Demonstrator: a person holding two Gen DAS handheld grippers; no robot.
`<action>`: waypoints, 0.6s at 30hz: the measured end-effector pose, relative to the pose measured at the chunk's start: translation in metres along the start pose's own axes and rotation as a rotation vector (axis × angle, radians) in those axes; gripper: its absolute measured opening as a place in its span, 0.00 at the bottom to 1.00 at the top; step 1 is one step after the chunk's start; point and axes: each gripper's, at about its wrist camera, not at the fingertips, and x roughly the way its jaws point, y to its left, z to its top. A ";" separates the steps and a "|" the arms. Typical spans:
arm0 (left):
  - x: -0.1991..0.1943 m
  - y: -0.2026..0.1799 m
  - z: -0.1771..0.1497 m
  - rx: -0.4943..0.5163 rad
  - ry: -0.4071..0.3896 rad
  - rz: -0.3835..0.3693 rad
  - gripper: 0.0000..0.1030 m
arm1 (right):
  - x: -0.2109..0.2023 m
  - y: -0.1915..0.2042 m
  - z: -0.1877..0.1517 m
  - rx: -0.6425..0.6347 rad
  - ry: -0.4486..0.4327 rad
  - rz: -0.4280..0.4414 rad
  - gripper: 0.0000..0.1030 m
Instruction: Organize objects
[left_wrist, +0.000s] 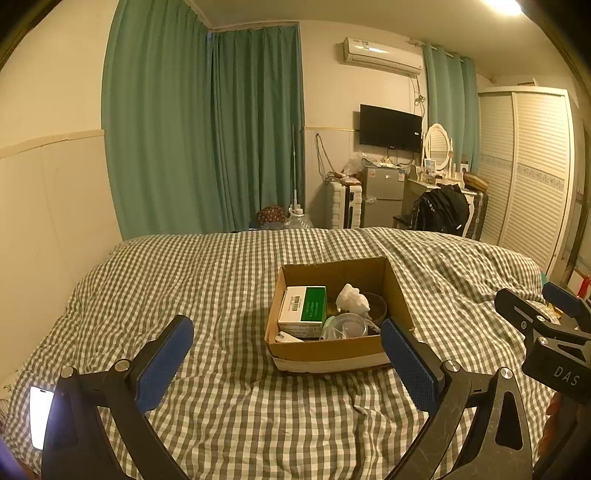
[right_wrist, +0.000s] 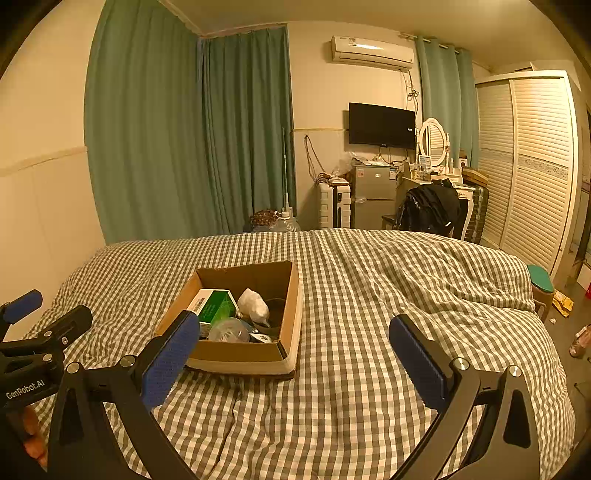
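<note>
An open cardboard box rests on a checked bed cover. Inside lie a white and green carton, a crumpled white lump, a clear round lid or dish and a dark bowl. My left gripper hovers open in front of the box, nothing between its blue pads. My right gripper is open too, just right of the box, and shows at the right edge of the left wrist view.
The checked bed cover spreads wide around the box. A lit phone lies at the near left edge. Beyond the bed stand green curtains, a small fridge, a dressing table and a louvred wardrobe.
</note>
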 end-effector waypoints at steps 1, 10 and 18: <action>0.000 0.000 0.000 0.000 0.001 0.004 1.00 | 0.001 0.000 0.000 0.000 0.001 0.001 1.00; -0.002 0.001 -0.001 -0.017 -0.009 0.015 1.00 | 0.002 0.002 -0.003 -0.001 0.008 -0.004 1.00; -0.002 -0.001 -0.001 -0.018 -0.006 0.017 1.00 | 0.003 0.003 -0.004 -0.001 0.017 -0.004 1.00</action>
